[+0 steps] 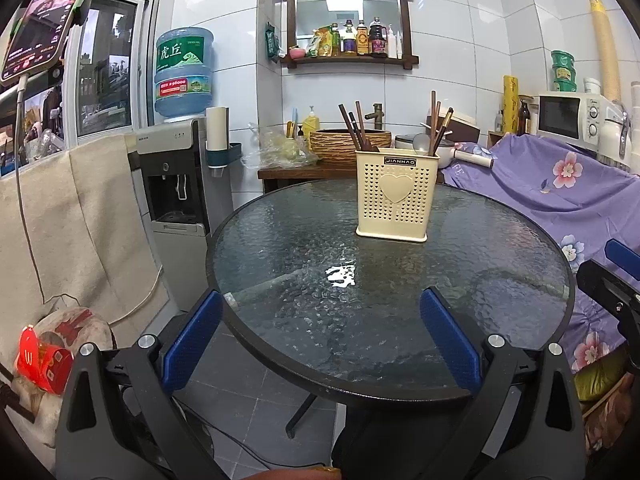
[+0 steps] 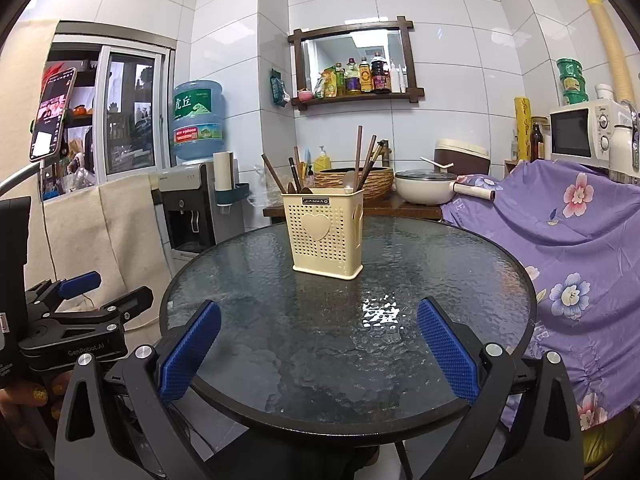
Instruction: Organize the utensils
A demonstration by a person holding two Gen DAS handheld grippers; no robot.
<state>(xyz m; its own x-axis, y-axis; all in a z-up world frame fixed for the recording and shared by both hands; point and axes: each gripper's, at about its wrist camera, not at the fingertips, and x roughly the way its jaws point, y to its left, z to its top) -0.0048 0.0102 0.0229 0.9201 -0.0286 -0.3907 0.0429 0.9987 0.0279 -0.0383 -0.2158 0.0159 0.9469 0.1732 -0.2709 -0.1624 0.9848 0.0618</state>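
Note:
A cream perforated utensil holder (image 1: 394,196) with a heart on its front stands on the far part of the round glass table (image 1: 280,248). It holds several brown chopsticks (image 1: 354,126) and a spoon (image 1: 420,142). It also shows in the right wrist view (image 2: 326,232), with the chopsticks (image 2: 360,160) sticking out. My left gripper (image 1: 320,304) is open and empty over the table's near edge. My right gripper (image 2: 319,312) is open and empty over the near edge too. The left gripper also shows in the right wrist view (image 2: 96,292), at the left.
A water dispenser (image 1: 180,184) stands to the left of the table. A purple flowered cloth (image 1: 560,188) covers furniture on the right. A wooden counter behind holds a woven basket (image 1: 344,146) and a white pot (image 2: 426,188). A microwave (image 2: 580,136) sits far right.

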